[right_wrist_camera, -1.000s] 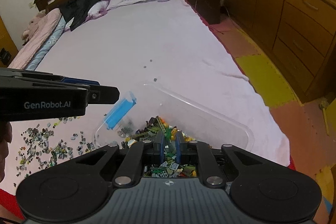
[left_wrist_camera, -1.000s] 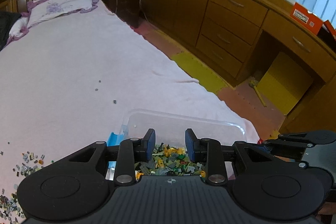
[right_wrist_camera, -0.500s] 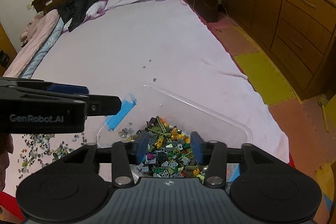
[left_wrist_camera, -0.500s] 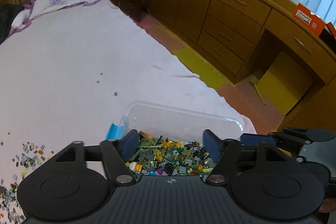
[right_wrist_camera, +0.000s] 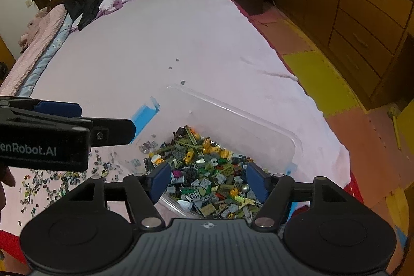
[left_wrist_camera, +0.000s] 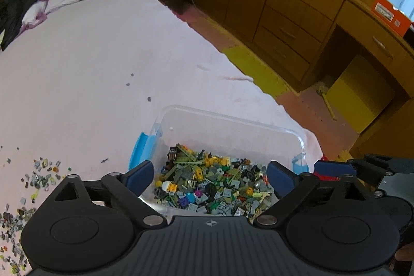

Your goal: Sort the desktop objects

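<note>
**Both grippers spread wide over the brick bin**

The clear plastic bin (left_wrist_camera: pixel 233 126) sits on the pink bed (left_wrist_camera: pixel 90 69), its long axis running across the bed's width, its right end at the mattress edge (floor just beyond). Small bricks (left_wrist_camera: pixel 209 183) pile in its near half; the far half is bare. The left gripper (left_wrist_camera: pixel 209 176) and right gripper (right_wrist_camera: pixel 208 179) hover above that pile, fingers apart and holding nothing. Left of the bin, loose bricks (right_wrist_camera: pixel 64 177) scatter over open sheet.

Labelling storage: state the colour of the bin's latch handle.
Light blue latch on the clear bin; right wrist view.
</note>
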A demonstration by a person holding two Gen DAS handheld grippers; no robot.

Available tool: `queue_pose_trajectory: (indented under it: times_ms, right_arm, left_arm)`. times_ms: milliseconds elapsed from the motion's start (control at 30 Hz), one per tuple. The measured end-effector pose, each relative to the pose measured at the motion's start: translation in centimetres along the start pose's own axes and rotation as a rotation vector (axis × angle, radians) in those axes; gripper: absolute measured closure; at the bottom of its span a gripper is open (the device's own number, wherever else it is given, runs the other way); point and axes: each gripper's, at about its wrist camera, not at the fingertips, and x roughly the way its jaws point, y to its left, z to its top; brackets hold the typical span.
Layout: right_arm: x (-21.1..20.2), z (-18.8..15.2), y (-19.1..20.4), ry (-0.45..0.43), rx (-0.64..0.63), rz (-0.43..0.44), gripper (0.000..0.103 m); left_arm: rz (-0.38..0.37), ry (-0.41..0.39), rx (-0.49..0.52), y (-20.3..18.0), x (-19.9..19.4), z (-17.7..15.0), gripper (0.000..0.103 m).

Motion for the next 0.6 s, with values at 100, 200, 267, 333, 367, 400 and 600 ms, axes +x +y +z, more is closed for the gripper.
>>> queue_pose_trajectory:
  times_ms: [100, 200, 267, 333, 367, 400, 600]
  right_arm:
    - [-0.2, -0.3, -0.3, 0.001, 0.009, -0.003, 0.033]
    - [-0.5, -0.5, -0.5, 0.0, 0.013, -0.004, 0.031]
    - [-0.6, -0.6, -0.6, -0.004, 0.011, -0.002, 0.029]
    - [-0.8, -0.7, -0.8, -0.006, 0.013, 0.002, 0.028]
    - [-0.9, -0.8, -1.0, -0.003, 0.015, 0.004, 0.028]
    - [-0.9, -0.9, -1.2, 0.0, 0.017, 0.005, 0.027]
    - [-0.7, -0.9, -2.2, 0.028, 0.032, 0.006, 0.022]
  left_arm:
    - [0.0, 0.012, 0.009, -0.4, -0.1, -0.2, 0.0]
    - [-0.002, 0.012, 0.028, -0.8, -0.4, -0.3, 0.0]
    - [-0.007, 0.017, 0.037, -1.2, -0.5, -0.4, 0.0]
    - [-0.015, 0.028, 0.041, -1.5, -0.4, -0.4, 0.0]
    - [-0.019, 0.034, 0.043, -1.7, -0.4, -0.4, 0.0]
    - [-0.019, 0.038, 0.045, -2.0, -0.2, -0.5, 0.0]
    - [-0.022, 0.034, 0.052, -2.8, -0.3, -0.3, 0.0]
